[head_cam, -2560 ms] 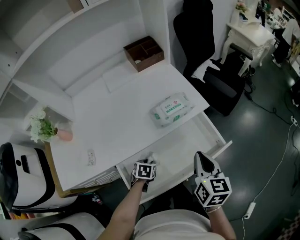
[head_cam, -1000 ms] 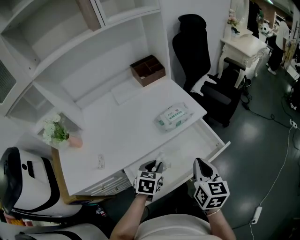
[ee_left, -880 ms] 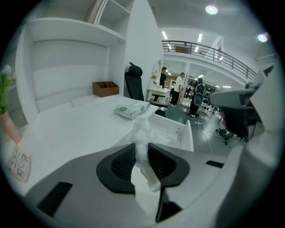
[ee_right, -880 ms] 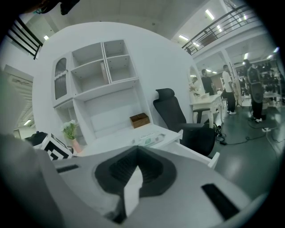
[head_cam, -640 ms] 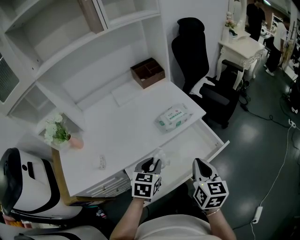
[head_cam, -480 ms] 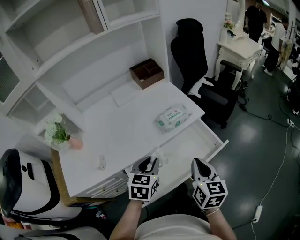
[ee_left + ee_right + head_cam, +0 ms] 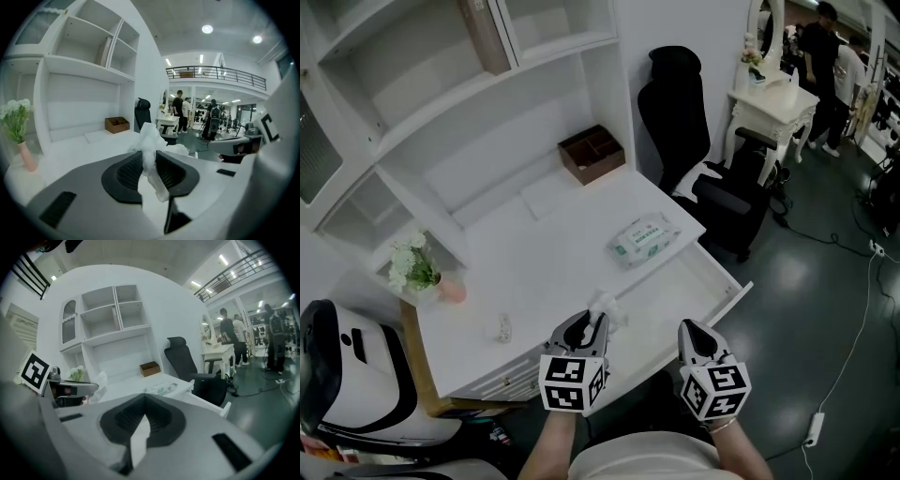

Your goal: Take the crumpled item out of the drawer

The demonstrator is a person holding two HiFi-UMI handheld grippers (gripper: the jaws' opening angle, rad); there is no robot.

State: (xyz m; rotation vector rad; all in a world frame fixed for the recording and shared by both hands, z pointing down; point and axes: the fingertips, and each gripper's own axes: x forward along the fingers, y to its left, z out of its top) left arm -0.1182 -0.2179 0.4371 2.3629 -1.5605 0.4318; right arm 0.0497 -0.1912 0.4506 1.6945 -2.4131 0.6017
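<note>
Against a second ago, the left gripper [image 7: 592,324] has come up out of the open white drawer [image 7: 724,278], carrying the crumpled white tissue-like item [image 7: 602,304] with it. The wad was then low over the drawer's inside and now hangs above the front edge of the white desk top [image 7: 548,258]. The right gripper [image 7: 688,330] has hardly shifted and sits at 3 o'clock of the left one, over the drawer's front rail. The drawer stands pulled out toward 5 o'clock from the desk's front. On the desk, the green-and-white pack of wipes [image 7: 639,238] lies at 1 o'clock of the wad, well apart. The brown wooden compartment box [image 7: 592,154] stands at 12 o'clock by the back wall, with broad bare top between. A black office chair [image 7: 677,103] stands past the desk's right edge. In the left gripper view the jaws are partly closed, their ribbed pads [image 7: 129,171] pinching the wad's middle while its crumpled end sticks out past the tips. In the right gripper view the jaws meet at their tips with nothing between them.
</note>
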